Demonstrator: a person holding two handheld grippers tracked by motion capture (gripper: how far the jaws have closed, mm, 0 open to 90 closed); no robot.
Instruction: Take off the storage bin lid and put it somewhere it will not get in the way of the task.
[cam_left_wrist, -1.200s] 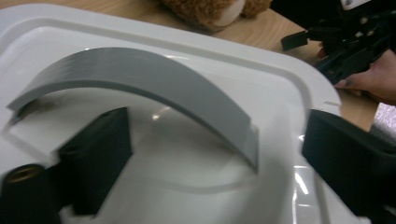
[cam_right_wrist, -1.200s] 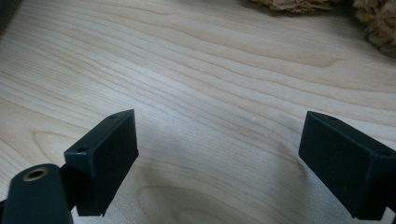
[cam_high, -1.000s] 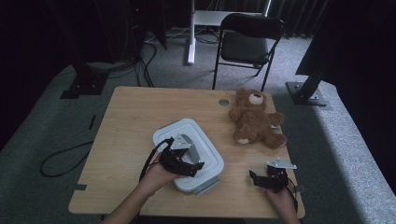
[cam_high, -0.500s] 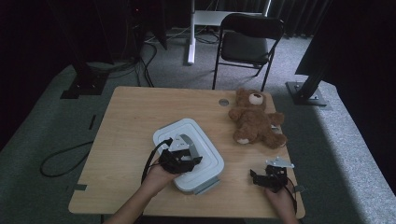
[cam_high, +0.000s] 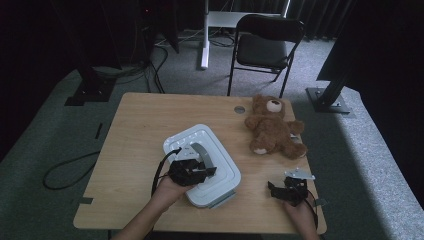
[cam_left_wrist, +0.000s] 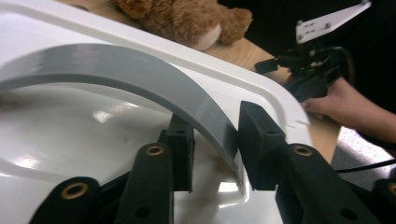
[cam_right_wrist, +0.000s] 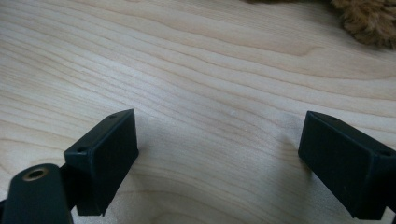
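Note:
A white plastic container (cam_high: 222, 175) with a grey arched handle (cam_high: 202, 152) lies on the wooden table (cam_high: 135, 135). My left gripper (cam_high: 199, 172) sits over its near half. In the left gripper view the handle (cam_left_wrist: 140, 70) runs between the two jaws of the left gripper (cam_left_wrist: 215, 140), which are closed against it. My right gripper (cam_high: 283, 190) rests at the table's front right with its jaws wide apart. Bare wood lies between the jaws of the right gripper (cam_right_wrist: 219, 154). A brown teddy bear (cam_high: 272, 127) lies at the back right.
A small round grommet (cam_high: 240, 109) is set in the table near the bear's head. Behind the table stands a black folding chair (cam_high: 267, 47). Cables (cam_high: 65, 170) lie on the grey carpet at the left. In the left gripper view, the bear (cam_left_wrist: 187, 18) and the other hand's gripper (cam_left_wrist: 313, 70) lie beyond the container.

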